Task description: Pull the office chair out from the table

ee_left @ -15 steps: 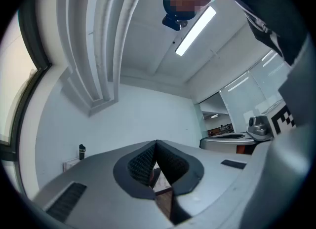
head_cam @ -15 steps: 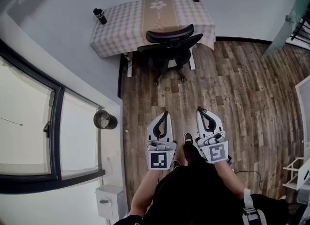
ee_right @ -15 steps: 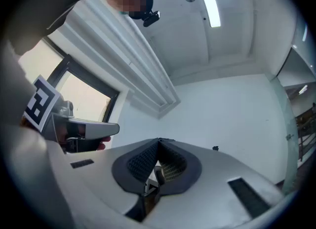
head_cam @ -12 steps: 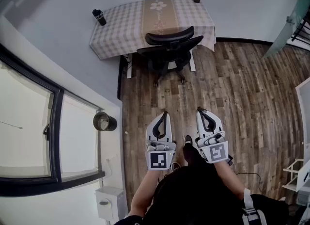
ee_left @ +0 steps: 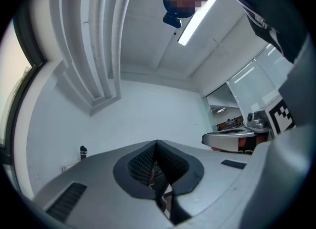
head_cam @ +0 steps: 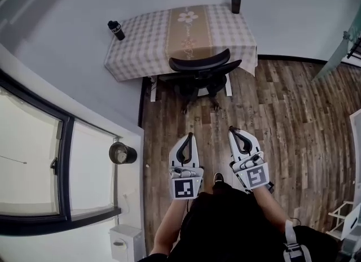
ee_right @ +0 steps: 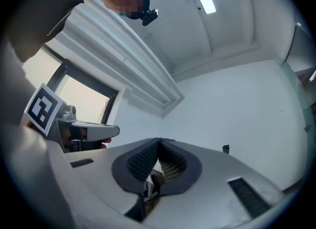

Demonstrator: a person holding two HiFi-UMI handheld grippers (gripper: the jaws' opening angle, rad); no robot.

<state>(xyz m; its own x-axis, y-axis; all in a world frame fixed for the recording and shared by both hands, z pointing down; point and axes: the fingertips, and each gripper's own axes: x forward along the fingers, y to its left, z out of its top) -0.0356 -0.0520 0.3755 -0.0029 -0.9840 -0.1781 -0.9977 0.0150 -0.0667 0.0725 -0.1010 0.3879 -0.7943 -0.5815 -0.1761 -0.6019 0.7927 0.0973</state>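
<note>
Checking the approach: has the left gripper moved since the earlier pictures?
Yes. The left gripper has moved forward, toward the table; less floor shows between it and the chair tucked there.

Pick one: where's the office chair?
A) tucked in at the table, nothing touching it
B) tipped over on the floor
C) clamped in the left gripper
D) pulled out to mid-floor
A: the chair sits tucked against the table, while the left gripper and right gripper are shut, empty and well short of it.
</note>
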